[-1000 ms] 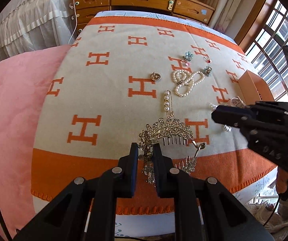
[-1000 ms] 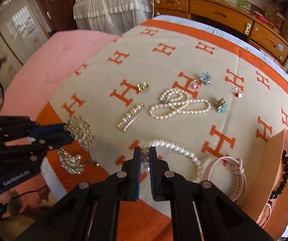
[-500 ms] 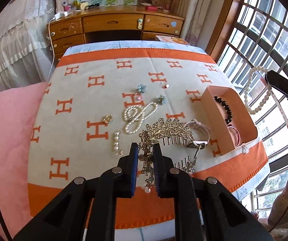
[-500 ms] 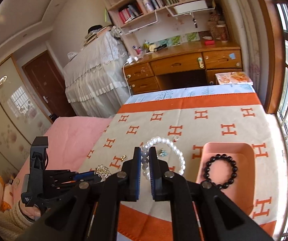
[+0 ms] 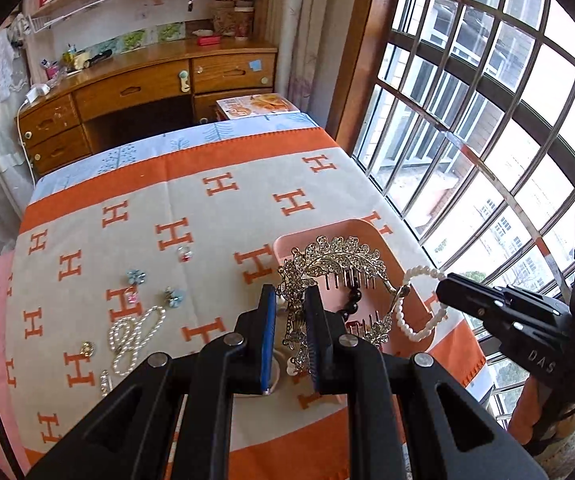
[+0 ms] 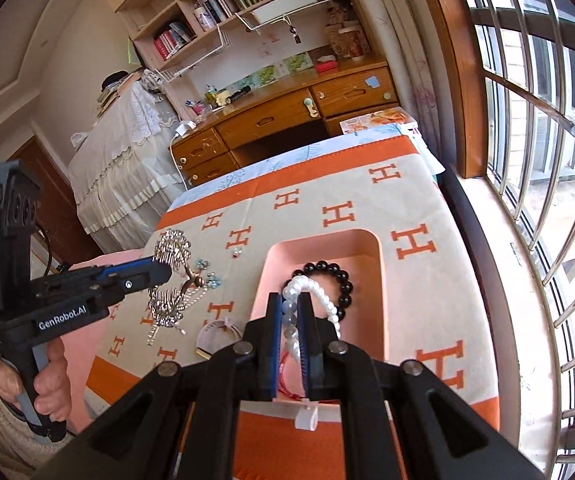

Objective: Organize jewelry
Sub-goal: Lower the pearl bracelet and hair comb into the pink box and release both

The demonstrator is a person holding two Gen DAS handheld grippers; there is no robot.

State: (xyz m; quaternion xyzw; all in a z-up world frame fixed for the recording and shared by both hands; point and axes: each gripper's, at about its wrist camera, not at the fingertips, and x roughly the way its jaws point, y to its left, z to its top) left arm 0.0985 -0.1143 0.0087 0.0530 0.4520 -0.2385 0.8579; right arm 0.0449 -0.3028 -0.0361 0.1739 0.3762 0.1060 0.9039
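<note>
My left gripper is shut on a silver rhinestone hair comb and holds it in the air at the near left of the pink tray. My right gripper is shut on a white pearl bracelet and holds it above the pink tray, over a black bead bracelet that lies inside. In the left wrist view the pearl bracelet hangs from the right gripper over the tray's right side. The left gripper and comb show left of the tray.
On the orange H-pattern blanket lie a long pearl necklace, flower earrings, a red stud, a gold charm and a pale watch. A wooden desk stands behind; the barred window is at right.
Both grippers have lifted their pieces off the blanket and carried them right, to the pink tray. The comb now hangs at the tray's edge, the pearl bracelet above the tray.
</note>
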